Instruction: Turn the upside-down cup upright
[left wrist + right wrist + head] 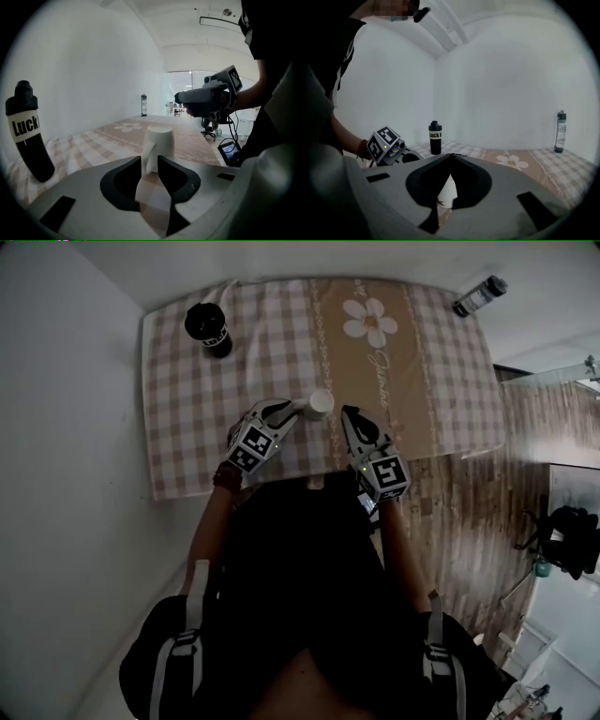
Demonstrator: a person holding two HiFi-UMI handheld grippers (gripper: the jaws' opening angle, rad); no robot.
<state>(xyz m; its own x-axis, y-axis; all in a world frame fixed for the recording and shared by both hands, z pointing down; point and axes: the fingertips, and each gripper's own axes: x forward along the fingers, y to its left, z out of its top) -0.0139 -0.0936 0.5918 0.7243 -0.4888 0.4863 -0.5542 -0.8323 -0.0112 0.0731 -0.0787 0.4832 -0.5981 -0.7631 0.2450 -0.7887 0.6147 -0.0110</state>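
White walls close round a bench point(187, 432) spread with a checked tablecloth point(450, 381) that has a daisy print down its middle.

From the head view, the white cup point(320, 403) sits mouth-down near the front edge, its flat base facing up. The left gripper point(284, 412) is just beside it on the handle side, and the right gripper point(349, 416) is near its other side. A black shaker bottle point(208, 329) stands well apart at the back left, and a clear bottle point(480, 294) at the far right corner.

In the left gripper view, the left gripper point(150, 165) has its jaws about halfway apart. The cup's handle point(149, 154) stands right at the gap between the tips, with nothing pressing on it yet. The cup body point(161, 140) rises just behind.

In the right gripper view, the right gripper point(451, 158) has its jaws together at the tips, holding nothing. A patch of the white cup point(447, 191) shows below them.

I'd judge the cup to be glazed ceramic: stiff, smooth enough to slip, and likely to chip if dropped on its rim. It probably has some weight for only 2 narrow pads. The handle looks like the best place to grip, since its loop would stop the cup sliding as it is rolled over. Pinching the wall near the base is the second choice.
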